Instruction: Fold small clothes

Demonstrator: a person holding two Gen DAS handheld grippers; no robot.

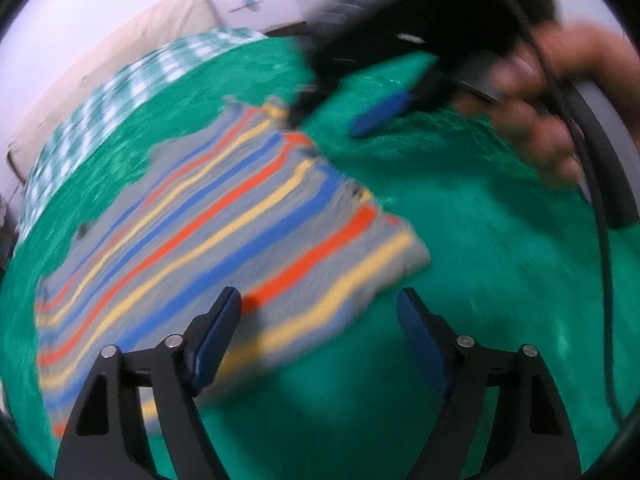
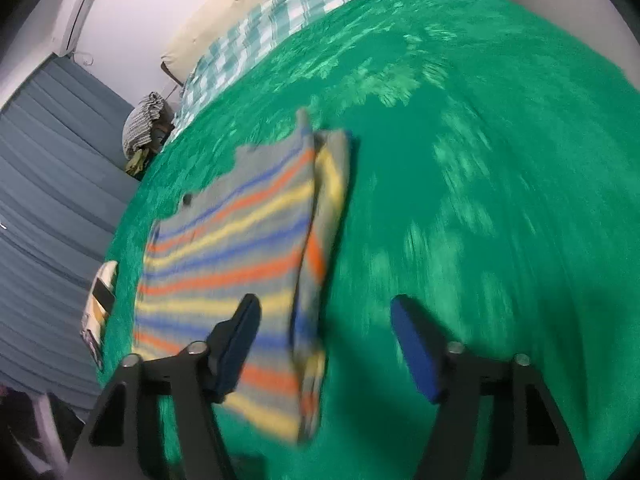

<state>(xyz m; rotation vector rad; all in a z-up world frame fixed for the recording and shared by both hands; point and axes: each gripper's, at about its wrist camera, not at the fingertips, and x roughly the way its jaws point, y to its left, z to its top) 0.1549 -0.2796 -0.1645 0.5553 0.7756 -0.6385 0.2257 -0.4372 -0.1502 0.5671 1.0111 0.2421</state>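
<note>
Now we hover over the striped shirt point(image 2: 228, 248), lying partly folded on the green bed point(image 2: 480, 160). Our left tongs point(image 1: 320, 312) and right tongs point(image 2: 326, 320) both gape apart, nothing gripped between them.

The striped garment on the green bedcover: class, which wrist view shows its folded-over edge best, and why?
The right wrist view. There the striped garment shows a narrow flap doubled over along its right side on the green bedcover. The left wrist view shows the garment larger but more blurred, with the right gripper covering its far corner.
</note>
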